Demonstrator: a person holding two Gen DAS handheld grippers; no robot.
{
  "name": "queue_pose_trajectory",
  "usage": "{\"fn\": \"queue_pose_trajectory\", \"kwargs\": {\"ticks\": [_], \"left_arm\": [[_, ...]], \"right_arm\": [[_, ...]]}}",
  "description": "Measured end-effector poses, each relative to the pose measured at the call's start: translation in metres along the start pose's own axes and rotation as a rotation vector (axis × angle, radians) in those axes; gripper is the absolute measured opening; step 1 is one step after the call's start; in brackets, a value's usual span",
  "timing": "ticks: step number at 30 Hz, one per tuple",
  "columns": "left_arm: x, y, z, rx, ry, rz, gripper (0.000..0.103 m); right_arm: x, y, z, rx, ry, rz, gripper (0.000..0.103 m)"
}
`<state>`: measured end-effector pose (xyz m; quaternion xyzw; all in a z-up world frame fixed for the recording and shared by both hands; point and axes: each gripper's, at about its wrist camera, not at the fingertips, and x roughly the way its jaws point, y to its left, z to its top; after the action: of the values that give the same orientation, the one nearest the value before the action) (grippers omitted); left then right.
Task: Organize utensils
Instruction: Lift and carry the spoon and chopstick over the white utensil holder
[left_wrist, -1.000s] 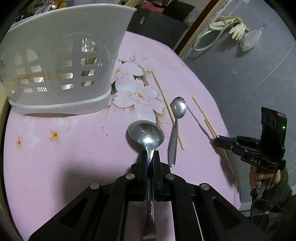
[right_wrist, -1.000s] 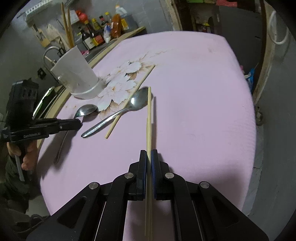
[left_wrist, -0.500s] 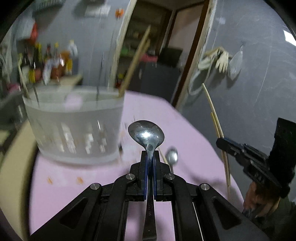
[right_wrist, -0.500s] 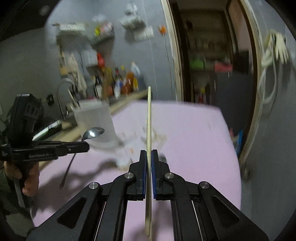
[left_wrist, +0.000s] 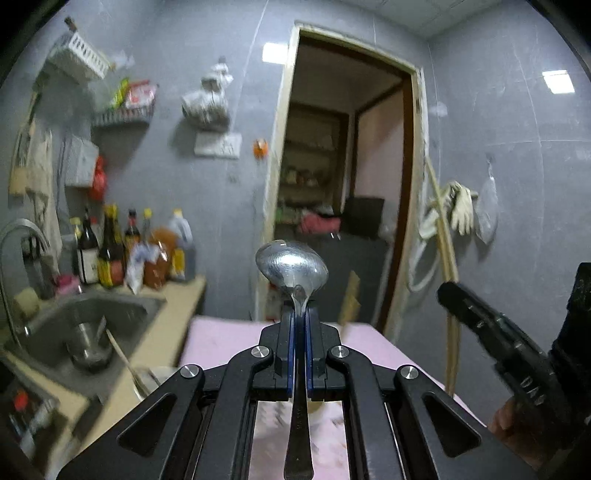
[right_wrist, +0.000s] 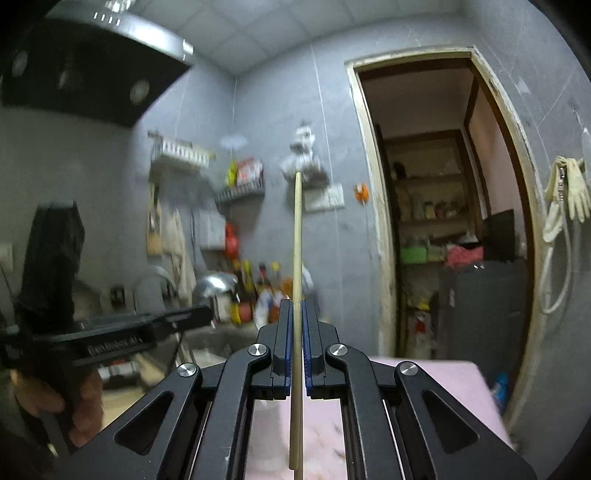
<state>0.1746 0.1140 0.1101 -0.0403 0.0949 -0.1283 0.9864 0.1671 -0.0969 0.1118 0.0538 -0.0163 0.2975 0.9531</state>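
The left gripper has its fingers clamped on the neck of a metal spoon, whose bowl stands beyond the tips at 12 o'clock and whose handle runs back toward 6 o'clock. The right gripper is pinched tight on a wooden chopstick, which rises toward 12 o'clock. Both are held above the pink-covered desk. At 8 o'clock in the left wrist view lies a steel sink, with sauce bottles behind it.
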Motion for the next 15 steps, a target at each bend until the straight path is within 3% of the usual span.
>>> {"fn": "queue_pose_trajectory", "kwargs": {"ticks": [6, 11, 15], "left_arm": [[0.021, 0.056, 0.016, -0.018, -0.031, -0.051, 0.003], [0.034, 0.091, 0.013, -0.087, -0.036, -0.078, 0.003], [0.039, 0.101, 0.007, -0.107, -0.058, -0.054, 0.003]], "right_arm": [[0.031, 0.015, 0.013, 0.040, -0.145, 0.029, 0.003], [0.056, 0.019, 0.005, 0.059, -0.165, 0.062, 0.003], [0.072, 0.018, -0.007, 0.084, -0.164, 0.072, 0.003]]}}
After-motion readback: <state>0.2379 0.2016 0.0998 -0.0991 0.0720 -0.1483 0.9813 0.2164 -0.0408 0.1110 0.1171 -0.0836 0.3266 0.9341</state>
